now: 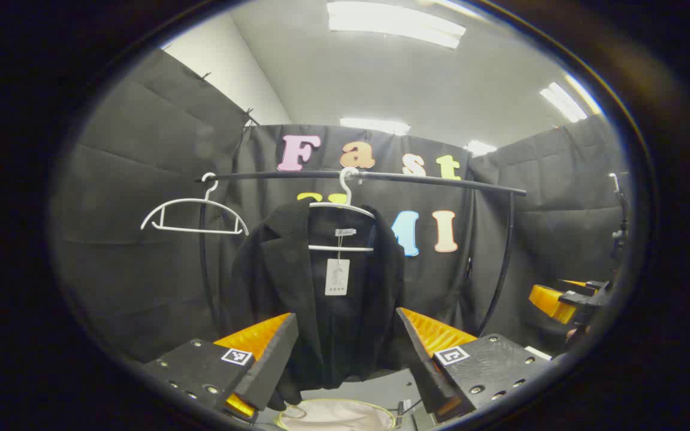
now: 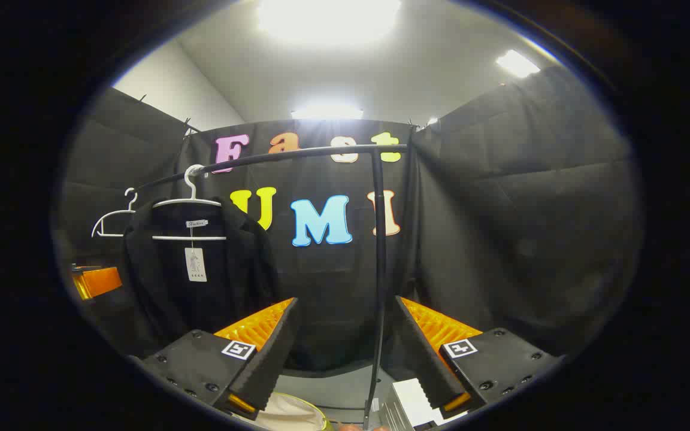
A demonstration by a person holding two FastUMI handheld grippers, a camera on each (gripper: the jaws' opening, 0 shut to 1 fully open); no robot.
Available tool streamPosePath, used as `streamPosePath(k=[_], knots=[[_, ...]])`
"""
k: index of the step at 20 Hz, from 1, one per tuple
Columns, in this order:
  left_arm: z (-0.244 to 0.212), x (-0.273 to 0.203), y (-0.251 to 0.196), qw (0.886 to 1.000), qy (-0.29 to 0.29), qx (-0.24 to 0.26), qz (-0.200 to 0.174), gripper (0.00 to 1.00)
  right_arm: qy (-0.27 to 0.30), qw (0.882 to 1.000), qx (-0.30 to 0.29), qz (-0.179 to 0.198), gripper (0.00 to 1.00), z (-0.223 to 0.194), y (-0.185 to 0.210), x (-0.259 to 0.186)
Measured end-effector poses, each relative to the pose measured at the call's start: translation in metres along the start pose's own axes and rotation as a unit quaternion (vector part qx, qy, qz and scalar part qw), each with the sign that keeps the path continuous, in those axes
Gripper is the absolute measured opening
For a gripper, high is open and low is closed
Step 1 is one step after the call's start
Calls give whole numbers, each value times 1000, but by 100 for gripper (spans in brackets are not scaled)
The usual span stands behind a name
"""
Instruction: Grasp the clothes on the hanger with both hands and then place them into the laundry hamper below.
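A black jacket (image 1: pixel 285 281) with a white tag hangs on a white hanger (image 1: pixel 341 206) from the black rail (image 1: pixel 429 179), straight ahead in the left gripper view. My left gripper (image 1: pixel 345 353) stands open in front of the jacket's lower part, apart from it. The hamper's (image 1: pixel 336 414) pale opening with a yellow rim lies below. In the right gripper view the jacket (image 2: pixel 213 281) hangs at the left on its hanger (image 2: pixel 189 203). My right gripper (image 2: pixel 345 353) is open, facing the rail's post (image 2: pixel 379 251). The right gripper (image 1: pixel 560 299) appears at the far right of the left gripper view.
An empty white hanger (image 1: pixel 195 215) hangs left of the jacket on the rail. The rail's curved posts (image 1: pixel 504 263) stand at each side. A white box (image 2: pixel 414 401) sits on the floor by the post. The hamper's rim (image 2: pixel 297 410) peeks in below.
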State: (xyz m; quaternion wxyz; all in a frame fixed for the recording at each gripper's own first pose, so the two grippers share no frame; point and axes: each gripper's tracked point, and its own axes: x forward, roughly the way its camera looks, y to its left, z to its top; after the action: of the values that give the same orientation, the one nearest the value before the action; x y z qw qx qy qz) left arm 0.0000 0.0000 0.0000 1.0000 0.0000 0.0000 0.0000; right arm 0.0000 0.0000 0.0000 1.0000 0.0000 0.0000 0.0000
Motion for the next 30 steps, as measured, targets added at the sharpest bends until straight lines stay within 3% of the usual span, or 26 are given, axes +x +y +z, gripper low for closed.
streamPosePath(k=[18, 24, 25, 30], knots=[[-8, -2, 4, 1000, -2, 24, 14, 92, 25, 1000, 2, -7, 98, -13, 4, 0], [-16, 6, 15, 1000, 9, 9, 22, 92, 43, 999, 15, 3, 98, -10, 14, 3], [-19, 10, 16, 1000, 12, 6, 25, 92, 44, 999, 19, 4, 93, -10, 14, 4], [-19, 31, 18, 999, 21, -8, 46, 92, 78, 997, 22, 13, 98, -25, 21, 12]])
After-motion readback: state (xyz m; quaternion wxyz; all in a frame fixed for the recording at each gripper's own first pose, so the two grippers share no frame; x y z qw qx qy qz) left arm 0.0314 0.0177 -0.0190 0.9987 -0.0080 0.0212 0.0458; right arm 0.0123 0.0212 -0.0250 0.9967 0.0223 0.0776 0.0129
